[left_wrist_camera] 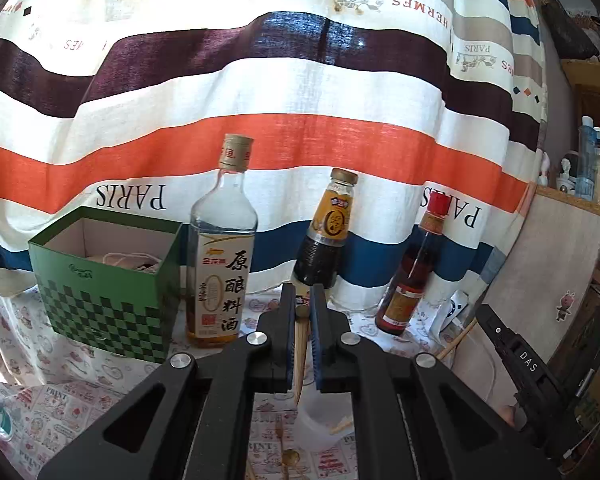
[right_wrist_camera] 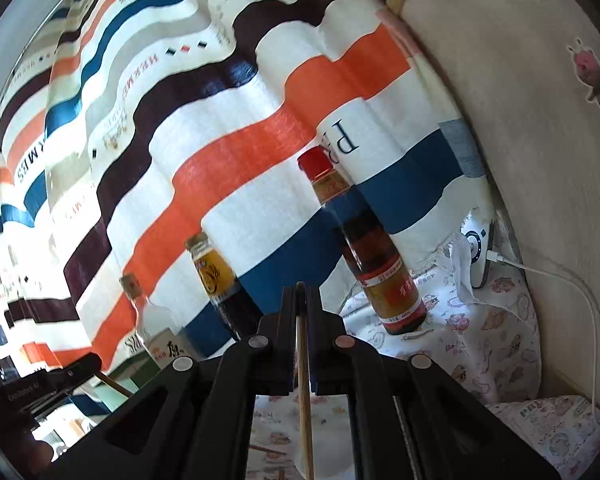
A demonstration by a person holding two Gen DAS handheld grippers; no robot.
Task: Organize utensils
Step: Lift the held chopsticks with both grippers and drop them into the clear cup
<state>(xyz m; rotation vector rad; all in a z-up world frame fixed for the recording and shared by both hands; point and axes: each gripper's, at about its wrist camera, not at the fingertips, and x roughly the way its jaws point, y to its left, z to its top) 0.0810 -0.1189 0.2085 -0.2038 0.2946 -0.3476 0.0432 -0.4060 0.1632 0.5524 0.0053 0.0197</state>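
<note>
My left gripper (left_wrist_camera: 302, 300) is shut on a wooden chopstick (left_wrist_camera: 300, 354) that hangs down between its fingers toward a translucent white cup (left_wrist_camera: 320, 426) below. My right gripper (right_wrist_camera: 300, 294) is shut on another wooden chopstick (right_wrist_camera: 305, 392), which runs down toward a white cup (right_wrist_camera: 324, 464) at the bottom edge. The right gripper's body also shows at the right of the left wrist view (left_wrist_camera: 528, 364), with a chopstick (left_wrist_camera: 456, 338) sticking out of it. A gold spoon (left_wrist_camera: 290, 460) lies on the patterned tablecloth below the left gripper.
A green checkered box (left_wrist_camera: 108, 300) stands at the left. Three bottles stand in a row before a striped curtain: clear cooking wine (left_wrist_camera: 220, 264), dark sauce (left_wrist_camera: 324, 240) and a red-capped bottle (left_wrist_camera: 412, 276). A white device with a cable (right_wrist_camera: 476, 248) sits by the right wall.
</note>
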